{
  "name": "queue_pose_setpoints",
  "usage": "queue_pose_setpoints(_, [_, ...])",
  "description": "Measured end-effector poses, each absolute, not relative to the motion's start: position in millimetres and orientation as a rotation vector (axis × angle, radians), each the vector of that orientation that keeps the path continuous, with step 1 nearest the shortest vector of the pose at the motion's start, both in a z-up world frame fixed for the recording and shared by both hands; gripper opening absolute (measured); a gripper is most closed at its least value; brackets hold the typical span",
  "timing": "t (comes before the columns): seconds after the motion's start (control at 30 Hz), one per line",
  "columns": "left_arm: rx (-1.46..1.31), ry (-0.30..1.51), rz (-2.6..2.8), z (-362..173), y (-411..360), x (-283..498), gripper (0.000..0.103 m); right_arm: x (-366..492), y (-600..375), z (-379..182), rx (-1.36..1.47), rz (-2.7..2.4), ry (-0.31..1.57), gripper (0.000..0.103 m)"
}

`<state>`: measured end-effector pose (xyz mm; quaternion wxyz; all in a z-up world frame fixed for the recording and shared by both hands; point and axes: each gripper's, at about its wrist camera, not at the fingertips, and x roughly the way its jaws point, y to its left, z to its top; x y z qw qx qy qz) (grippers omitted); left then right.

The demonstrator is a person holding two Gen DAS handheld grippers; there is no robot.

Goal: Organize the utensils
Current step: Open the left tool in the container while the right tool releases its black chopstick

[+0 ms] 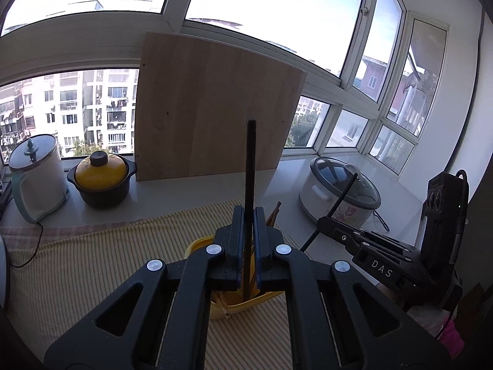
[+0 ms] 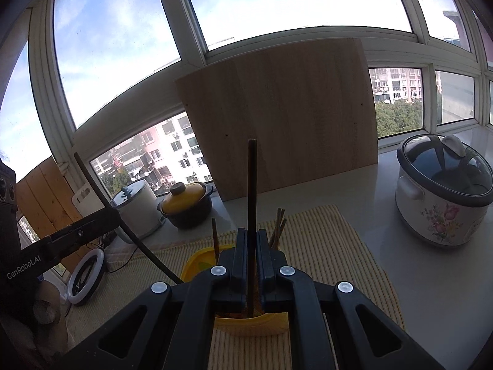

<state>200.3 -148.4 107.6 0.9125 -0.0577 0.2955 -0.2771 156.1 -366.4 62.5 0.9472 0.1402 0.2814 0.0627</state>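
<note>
My left gripper (image 1: 248, 212) is shut on a black chopstick (image 1: 250, 160) that stands upright, its lower end inside the yellow utensil holder (image 1: 197, 245) below the fingers. My right gripper (image 2: 252, 234) is shut on a dark brown chopstick (image 2: 252, 178), also upright over the same yellow holder (image 2: 200, 257). Wooden chopsticks (image 2: 279, 225) stick out of the holder behind the fingers. Each gripper shows in the other's view: the right gripper (image 1: 322, 220) with its thin stick (image 1: 345, 194), and the left gripper (image 2: 115, 214) with its slanted stick (image 2: 92, 178).
The holder stands on a yellow striped mat (image 1: 92, 262). A wooden board (image 1: 215, 108) leans on the window behind. A floral rice cooker (image 2: 443, 191) is at the right. A yellow-lidded black pot (image 1: 101, 178) and a white kettle (image 1: 37, 178) stand at the left. A ring light (image 2: 84, 277) lies lower left.
</note>
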Motion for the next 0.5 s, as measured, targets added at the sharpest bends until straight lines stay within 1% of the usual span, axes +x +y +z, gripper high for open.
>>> queue_pose_setpoints(0.33, [-0.052, 0.609, -0.568, 91.0, -157.4, 189.0, 0.003, 149.4, -364.7, 34.1, 0.299, 0.139, 0.646, 0.004])
queue_pose_setpoints(0.5, [-0.045, 0.612, -0.575, 88.4, -156.4, 184.5, 0.003, 141.5, -362.3, 28.1, 0.284, 0.125, 0.661, 0.007])
